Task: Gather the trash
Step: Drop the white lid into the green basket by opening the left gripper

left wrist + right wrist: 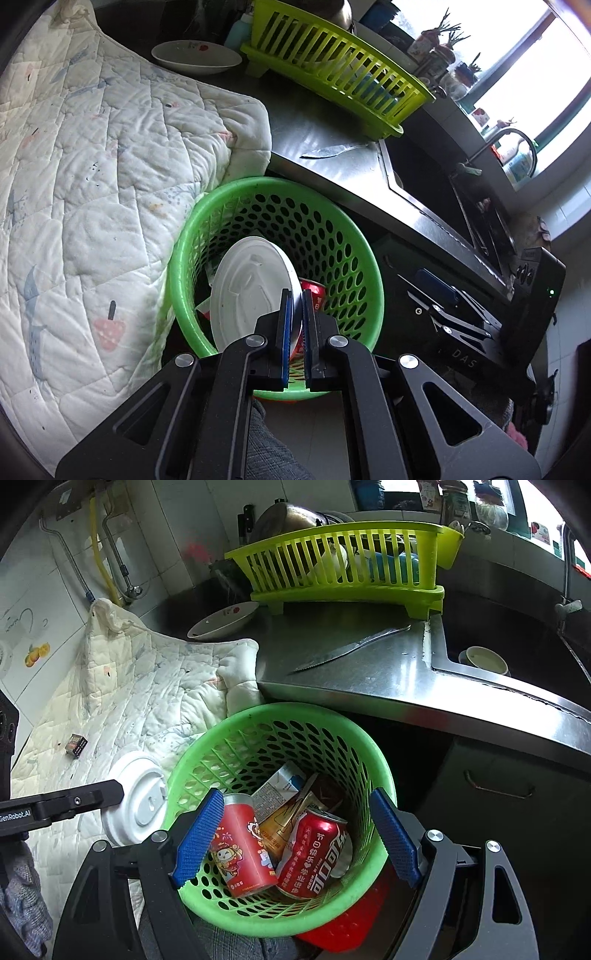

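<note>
My left gripper [295,295] is shut on the edge of a white plastic lid [251,291] and holds it over the mouth of the green perforated trash basket [332,229]. In the right wrist view the lid [142,799] hangs just left of the basket rim [295,710], held by the left gripper [120,790]. My right gripper [299,812] is open and empty above the basket, its blue pads [397,836] astride the contents. Inside lie a red Coca-Cola can [314,853], a red cartoon can [240,845], a carton [277,786] and a wrapper.
A quilted white blanket [129,701] with a small dark box [75,745] lies left. On the steel counter [369,664] are a knife [347,648], a bowl [223,620] and a lime dish rack [343,565]. A sink [517,646] holding a cup lies right.
</note>
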`<act>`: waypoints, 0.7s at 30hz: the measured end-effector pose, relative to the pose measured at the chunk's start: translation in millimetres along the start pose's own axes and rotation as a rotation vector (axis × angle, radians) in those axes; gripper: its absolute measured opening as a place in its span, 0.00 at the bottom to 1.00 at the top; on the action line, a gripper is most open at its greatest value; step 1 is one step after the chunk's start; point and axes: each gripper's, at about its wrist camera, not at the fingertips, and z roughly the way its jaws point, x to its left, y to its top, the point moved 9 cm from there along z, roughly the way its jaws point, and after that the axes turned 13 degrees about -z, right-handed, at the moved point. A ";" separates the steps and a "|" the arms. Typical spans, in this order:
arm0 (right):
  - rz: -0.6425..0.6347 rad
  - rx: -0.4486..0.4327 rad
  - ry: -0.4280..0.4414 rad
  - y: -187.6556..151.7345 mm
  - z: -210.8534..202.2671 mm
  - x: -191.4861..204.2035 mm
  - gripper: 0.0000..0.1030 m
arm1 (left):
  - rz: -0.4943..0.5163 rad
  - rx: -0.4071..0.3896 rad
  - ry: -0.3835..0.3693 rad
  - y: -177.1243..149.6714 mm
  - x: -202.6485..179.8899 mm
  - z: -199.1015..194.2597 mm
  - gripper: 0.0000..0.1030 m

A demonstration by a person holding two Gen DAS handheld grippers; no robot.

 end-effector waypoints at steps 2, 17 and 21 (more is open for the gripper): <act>0.004 -0.005 0.000 -0.4 -2.3 -1.4 0.76 | 0.010 0.007 -0.020 -0.7 -7.1 2.4 0.04; 0.035 -0.035 -0.020 -3.6 -20.1 -21.9 0.76 | 0.003 0.033 -0.104 0.5 -30.2 23.8 0.35; 0.029 -0.033 -0.015 -3.7 -20.1 -19.4 0.76 | 0.007 0.017 -0.080 2.3 -21.0 15.4 0.35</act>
